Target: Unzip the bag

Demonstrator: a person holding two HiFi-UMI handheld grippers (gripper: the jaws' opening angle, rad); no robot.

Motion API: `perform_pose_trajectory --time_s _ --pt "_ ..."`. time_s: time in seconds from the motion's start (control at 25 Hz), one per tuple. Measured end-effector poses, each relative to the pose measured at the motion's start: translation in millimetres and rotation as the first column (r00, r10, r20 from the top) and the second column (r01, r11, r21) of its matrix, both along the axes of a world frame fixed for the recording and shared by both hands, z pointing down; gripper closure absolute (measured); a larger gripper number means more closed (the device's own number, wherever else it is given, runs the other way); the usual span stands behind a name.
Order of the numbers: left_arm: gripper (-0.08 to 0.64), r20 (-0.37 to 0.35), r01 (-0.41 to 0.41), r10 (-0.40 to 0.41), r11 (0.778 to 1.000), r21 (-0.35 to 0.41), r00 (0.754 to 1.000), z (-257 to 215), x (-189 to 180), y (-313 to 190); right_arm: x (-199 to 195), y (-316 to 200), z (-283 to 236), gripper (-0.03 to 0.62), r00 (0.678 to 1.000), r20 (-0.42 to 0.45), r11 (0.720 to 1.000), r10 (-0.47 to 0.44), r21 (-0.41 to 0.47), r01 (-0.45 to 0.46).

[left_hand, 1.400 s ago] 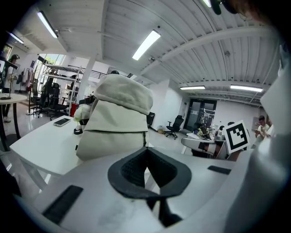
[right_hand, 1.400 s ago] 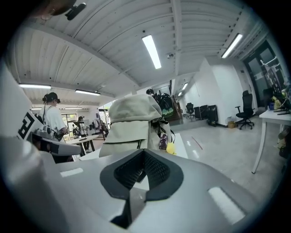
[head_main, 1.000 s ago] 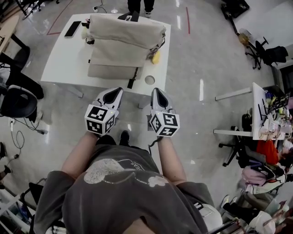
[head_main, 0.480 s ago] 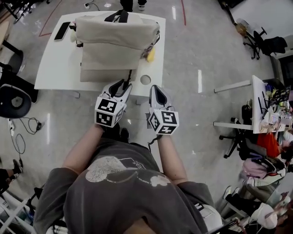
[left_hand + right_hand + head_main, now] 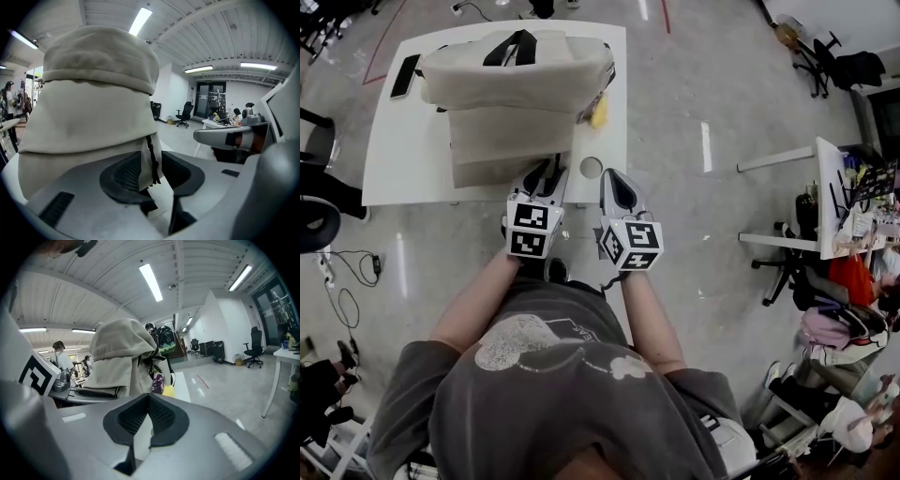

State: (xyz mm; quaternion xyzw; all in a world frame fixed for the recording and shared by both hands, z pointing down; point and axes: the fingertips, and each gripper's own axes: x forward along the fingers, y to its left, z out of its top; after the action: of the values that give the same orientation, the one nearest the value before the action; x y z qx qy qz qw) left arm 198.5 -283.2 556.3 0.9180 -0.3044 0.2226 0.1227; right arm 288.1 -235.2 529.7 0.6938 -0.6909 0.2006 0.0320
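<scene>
1. A white surface (image 5: pixel 394 150) stands on a glossy grey floor (image 5: pixel 703 103). A cluttered desk (image 5: pixel 827 202) is well apart at right.
2. The beige bag (image 5: pixel 516 94) stands mid-surface.
3. A phone (image 5: pixel 404 76) lies at the far left corner, and a yellow item (image 5: pixel 598 114) is beside the bag.
4. The left gripper (image 5: pixel 546 173) has just been opening. Its jaws are apart, with the bag's black strap (image 5: pixel 152 159) hanging between them, unclamped.
5. The right gripper (image 5: pixel 614 180) is closed and empty, beside the surface's round hole (image 5: pixel 592 168).

Your right gripper (image 5: pixel 148 400) has its jaws together, with nothing between the pads. Beyond them the beige bag (image 5: pixel 119 357) stands upright on the white table (image 5: pixel 181 383), apart from the jaws. A yellow item (image 5: pixel 168 390) sits just right of the bag. An office chair (image 5: pixel 254 350) is far right.
</scene>
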Motion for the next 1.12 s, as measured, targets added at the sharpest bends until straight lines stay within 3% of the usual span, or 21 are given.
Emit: perform_pose_trajectory --time_s 0.12,0.24,0.56,0.84,0.96,1.12 --pt "0.442 0.055 0.015 -0.016 1.0 0.018 0.998 6.3 1.8 -2.4 -11.5 -10.3 3.7 0.592 0.998 0.005 0.998 -0.059 -0.01 0.059" --pt "0.52 0.08 0.04 -0.041 0.999 0.014 0.996 7.9 -0.9 -8.1 -20.8 -19.6 4.9 0.592 0.994 0.004 0.994 -0.107 -0.027 0.107" --pt "0.523 0.002 0.005 -0.004 0.999 -0.053 1.0 0.4 -8.1 -9.2 -37.4 -32.6 12.9 0.589 0.979 0.009 0.978 -0.203 -0.042 0.204" --pt "0.523 -0.046 -0.028 0.027 0.999 -0.04 0.999 -22.4 -16.1 5.9 -59.5 -38.7 22.4 0.462 0.936 0.042 0.933 -0.348 -0.083 0.351" --pt "0.523 -0.062 -0.042 0.04 0.998 -0.038 0.997 -30.5 -16.5 13.0 -67.5 -42.8 26.2 0.463 0.927 0.012 0.92 -0.375 -0.115 0.374" --pt "0.523 -0.057 -0.04 0.038 0.999 -0.036 0.998 -34.5 -22.4 14.1 -72.1 -43.9 17.8 0.537 0.927 -0.023 0.923 -0.374 -0.109 0.369"
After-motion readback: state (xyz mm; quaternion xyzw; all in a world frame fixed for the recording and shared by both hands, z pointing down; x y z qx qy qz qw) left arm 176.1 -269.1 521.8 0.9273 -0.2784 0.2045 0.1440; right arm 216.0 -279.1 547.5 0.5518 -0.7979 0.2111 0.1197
